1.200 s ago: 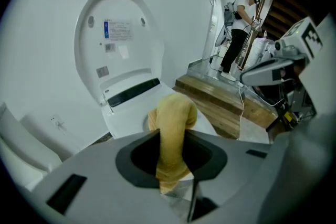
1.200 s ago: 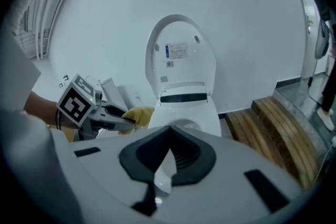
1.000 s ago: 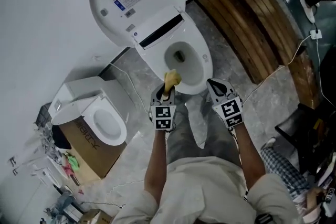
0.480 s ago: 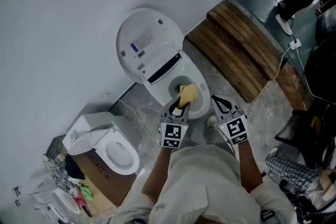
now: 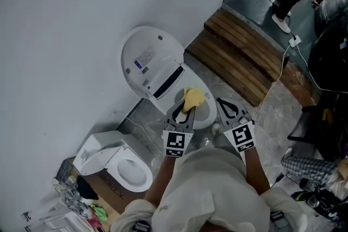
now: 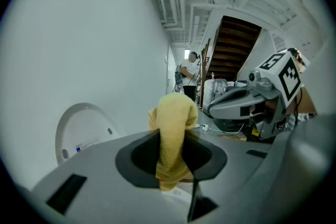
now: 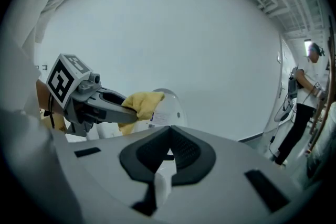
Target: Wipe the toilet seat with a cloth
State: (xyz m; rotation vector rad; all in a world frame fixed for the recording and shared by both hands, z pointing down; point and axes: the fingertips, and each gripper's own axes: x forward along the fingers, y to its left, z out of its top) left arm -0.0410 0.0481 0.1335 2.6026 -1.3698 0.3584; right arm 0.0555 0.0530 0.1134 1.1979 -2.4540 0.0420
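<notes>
Pinching a yellow cloth (image 5: pixel 193 98) in the left gripper (image 5: pixel 183 111), over the toilet seat (image 5: pixel 210 108); whether touching it, unclear. Lid (image 5: pixel 147 57) up against the white wall (image 5: pixel 65 19). Holding the right gripper (image 5: pixel 223 106) alongside, jaws clenched on nothing. Standing on grey marbled floor (image 5: pixel 274 108). Beyond, a wooden platform (image 5: pixel 244 57). To the left, a second toilet (image 5: pixel 128 168) on a cardboard box (image 5: pixel 102 191).
</notes>
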